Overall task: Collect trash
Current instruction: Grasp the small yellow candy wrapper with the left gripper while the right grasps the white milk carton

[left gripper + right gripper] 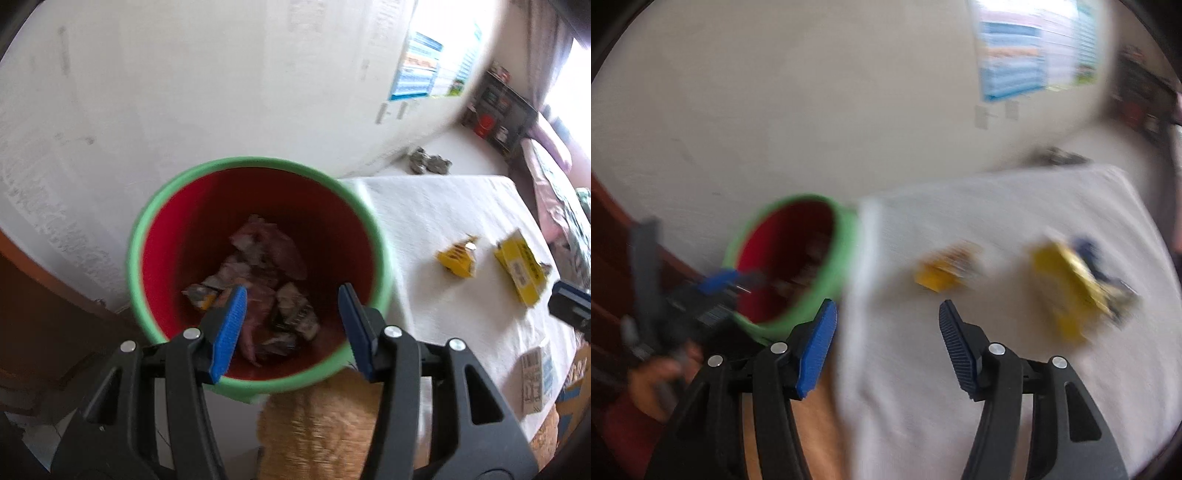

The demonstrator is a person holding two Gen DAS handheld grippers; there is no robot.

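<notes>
From our left wrist camera, our left gripper hangs over a red bin with a green rim; its jaws stand moderately wide and empty. Crumpled wrappers lie inside. On the white-clothed bench, two yellow packets lie at three o'clock: a small one and a larger one.

From our right wrist camera, blurred, our right gripper is nearer them, jaws apart and empty. The small packet sits at twelve o'clock, the larger at two, its long axis slanting.
</notes>
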